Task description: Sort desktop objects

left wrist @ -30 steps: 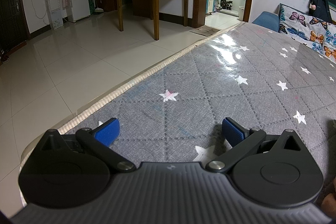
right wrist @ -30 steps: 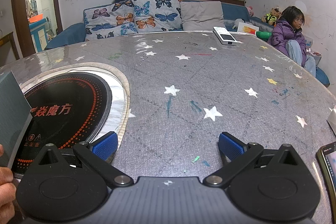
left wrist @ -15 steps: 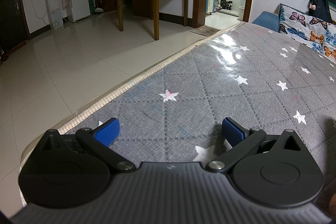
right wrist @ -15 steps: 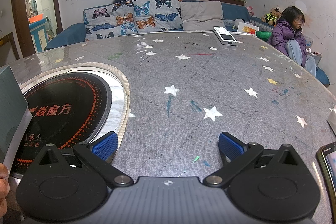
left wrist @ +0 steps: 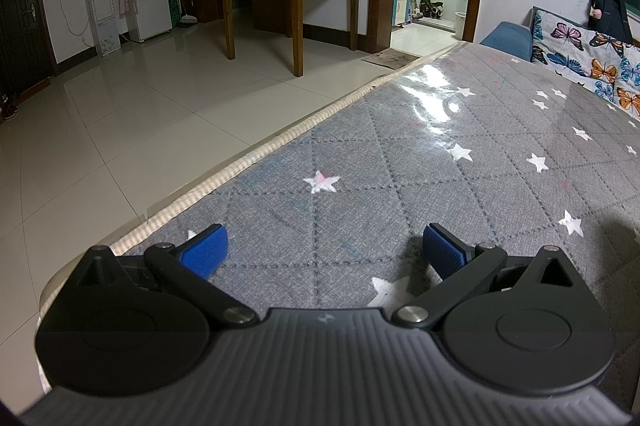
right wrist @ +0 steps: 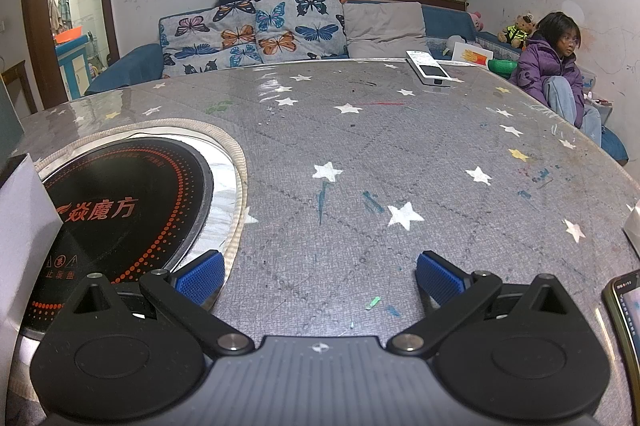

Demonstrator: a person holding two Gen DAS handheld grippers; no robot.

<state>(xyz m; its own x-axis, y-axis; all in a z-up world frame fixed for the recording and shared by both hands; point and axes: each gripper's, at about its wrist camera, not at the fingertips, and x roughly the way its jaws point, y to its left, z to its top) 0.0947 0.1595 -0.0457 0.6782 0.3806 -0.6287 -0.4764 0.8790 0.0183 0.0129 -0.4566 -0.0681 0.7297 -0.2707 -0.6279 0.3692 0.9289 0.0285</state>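
Note:
My left gripper (left wrist: 322, 250) stands open low over the grey star-patterned tablecloth (left wrist: 460, 186), close to the table's left edge, with nothing between its blue pads. My right gripper (right wrist: 318, 276) is also open and empty above the same cloth. A white box (right wrist: 24, 226) stands at the left edge of the right wrist view, partly over the black induction cooktop (right wrist: 120, 210). A phone (right wrist: 626, 310) lies at the right edge, just right of the gripper. A white handheld device (right wrist: 430, 70) lies at the table's far side.
The round cooktop is sunk into the table left of my right gripper. A white object (right wrist: 634, 226) pokes in at the right edge. A person in a purple jacket (right wrist: 552, 74) sits beyond the table's right rim. A sofa with butterfly cushions (right wrist: 276, 26) lines the far side.
In the right wrist view the box at the left edge has shifted and shows more of its white side. The hand below it has left the view. Both grippers have stayed still.

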